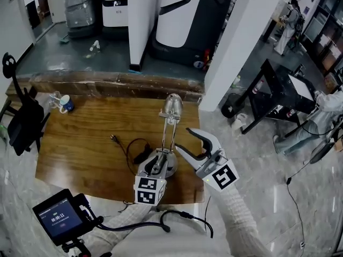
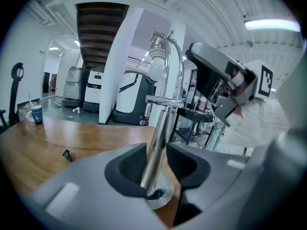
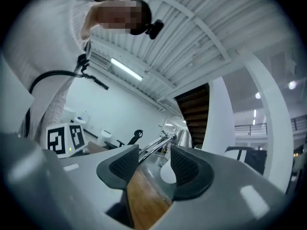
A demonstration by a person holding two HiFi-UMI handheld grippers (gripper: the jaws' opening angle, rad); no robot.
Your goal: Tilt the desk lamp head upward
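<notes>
Clamping the slanted chrome lamp stem (image 2: 160,138), the left gripper (image 2: 160,169) anchors it while the open, empty right gripper (image 1: 185,141) faces the silver bell-shaped head (image 1: 172,107).

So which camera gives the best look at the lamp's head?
The left gripper view: it looks up the stem at the lamp head from the side, bulb showing. The head view sees only its shiny back from above; the right gripper view shows it small between the jaws.
</notes>
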